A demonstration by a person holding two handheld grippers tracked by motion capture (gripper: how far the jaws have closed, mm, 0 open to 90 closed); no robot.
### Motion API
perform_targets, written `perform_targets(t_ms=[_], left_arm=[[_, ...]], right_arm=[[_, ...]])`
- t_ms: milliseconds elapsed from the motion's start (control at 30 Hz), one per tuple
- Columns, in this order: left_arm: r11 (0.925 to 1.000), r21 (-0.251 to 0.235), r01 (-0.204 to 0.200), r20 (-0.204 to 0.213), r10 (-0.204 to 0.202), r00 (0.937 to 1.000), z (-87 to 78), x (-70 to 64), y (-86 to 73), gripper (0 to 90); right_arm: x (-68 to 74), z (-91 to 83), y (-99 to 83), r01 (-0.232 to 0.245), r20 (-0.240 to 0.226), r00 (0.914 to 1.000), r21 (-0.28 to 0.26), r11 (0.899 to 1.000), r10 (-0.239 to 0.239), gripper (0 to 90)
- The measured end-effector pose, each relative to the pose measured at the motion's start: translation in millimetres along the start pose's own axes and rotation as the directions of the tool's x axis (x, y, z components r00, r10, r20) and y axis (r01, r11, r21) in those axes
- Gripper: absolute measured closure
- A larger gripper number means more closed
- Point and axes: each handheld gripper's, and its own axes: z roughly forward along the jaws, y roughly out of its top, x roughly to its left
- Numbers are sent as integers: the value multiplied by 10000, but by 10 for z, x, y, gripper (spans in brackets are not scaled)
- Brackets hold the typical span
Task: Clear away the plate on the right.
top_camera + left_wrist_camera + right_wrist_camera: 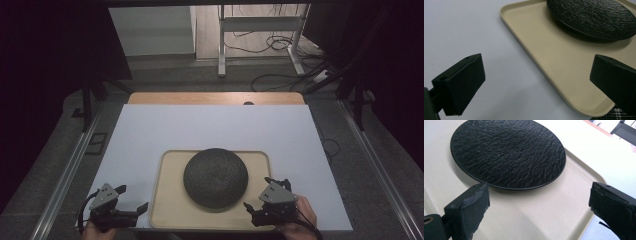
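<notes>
A black textured plate (pixel 215 178) sits on a beige tray (pixel 170 210), a little toward the far side of it, and the tray lies on the white sheet that covers the bench (pixel 150 130). The plate is round, dark and rough on its surface, like slate or stoneware.

The left tool (pixel 134 209) hovers at the near left corner of the tray, with its jaws spread wide. In the left gripper view one jaw is over the white sheet and the other over the tray floor, so the tray rim (pixel 534 62) runs between them. The right tool (pixel 256 201) is at the near right corner of the tray, also spread and holding nothing. In the right gripper view the near edge of the plate (pixel 509 155) lies just ahead of the jaws.

I think the plate is stiff, rather heavy for its size, and it can chip or break if it drops. Its rough face should give some friction, but the edge is thin and low, so a jaw must slide under the rim. The tray looks like light, smooth, rigid plastic; the raised rim at both short sides is the natural place to take hold, one tool on each side, and level, otherwise the plate may slide.
</notes>
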Motion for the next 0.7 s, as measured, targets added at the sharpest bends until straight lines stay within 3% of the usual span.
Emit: perform_targets(t_ms=[333,500,700], left_arm=[[10000,-15,1,14,-1,10000,-2,0,-1,0],[10000,-22,2,20,-1,10000,-2,1,-1,0],[10000,-10,-12,30,12,10000,-1,0,-1,0]], right_arm=[[-59,-54,-46,-303,177,9994,-117,9995,305,20],[-130,-109,-86,-912,162,9957,-196,9956,915,0],[-172,-161,-128,-1202,251,9924,-238,9925,1208,0]])
